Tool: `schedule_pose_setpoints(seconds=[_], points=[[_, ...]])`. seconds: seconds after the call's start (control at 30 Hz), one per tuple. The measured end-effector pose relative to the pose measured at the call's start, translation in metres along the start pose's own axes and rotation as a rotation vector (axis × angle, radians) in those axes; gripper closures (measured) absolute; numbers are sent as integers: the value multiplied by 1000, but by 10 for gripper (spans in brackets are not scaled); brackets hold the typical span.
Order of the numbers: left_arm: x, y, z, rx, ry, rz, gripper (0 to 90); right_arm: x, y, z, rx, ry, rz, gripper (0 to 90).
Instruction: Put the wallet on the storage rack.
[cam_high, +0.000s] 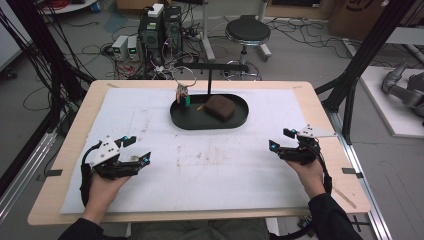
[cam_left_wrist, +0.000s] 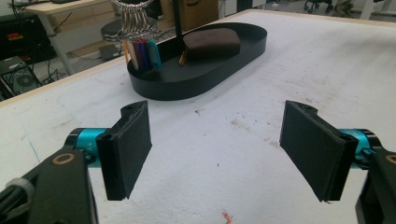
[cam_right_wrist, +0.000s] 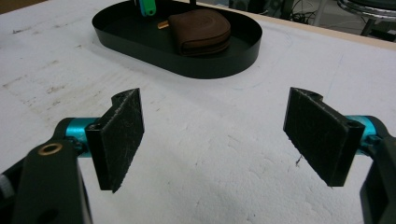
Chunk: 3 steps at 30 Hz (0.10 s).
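A black oval tray (cam_high: 180, 119) (cam_left_wrist: 159, 88) (cam_right_wrist: 224, 65) sits at the far middle of the white mat. In it lies a brown pouch (cam_high: 220, 107) (cam_left_wrist: 211, 42) (cam_right_wrist: 200, 31). A black stand (cam_high: 209, 80) rises from the tray, and a ring of coloured keys (cam_high: 183, 94) (cam_left_wrist: 139, 49) hangs from its arm at the tray's left end. My left gripper (cam_high: 136, 150) (cam_left_wrist: 219, 154) rests near the mat's left front, open and empty. My right gripper (cam_high: 281, 140) (cam_right_wrist: 219, 140) rests at the right front, open with nothing between its pads.
The wooden table (cam_high: 75, 130) carries the white mat (cam_high: 210, 165), stained near the middle. Beyond the far edge stand a round stool (cam_high: 247, 31), computer boxes (cam_high: 160, 30) and floor cables. Black frame posts (cam_high: 360, 60) flank the table.
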<state>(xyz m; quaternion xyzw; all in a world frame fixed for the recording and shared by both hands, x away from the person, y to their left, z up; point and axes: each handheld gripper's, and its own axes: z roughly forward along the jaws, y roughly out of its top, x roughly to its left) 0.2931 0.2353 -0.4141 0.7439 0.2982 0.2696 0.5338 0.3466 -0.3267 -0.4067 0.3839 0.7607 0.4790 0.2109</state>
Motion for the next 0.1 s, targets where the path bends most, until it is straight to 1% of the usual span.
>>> schedule_pose_setpoints(seconds=[0.1], points=[[0,0,0,3,-1,2,248,-1,0,0,-3,-1,5,210]])
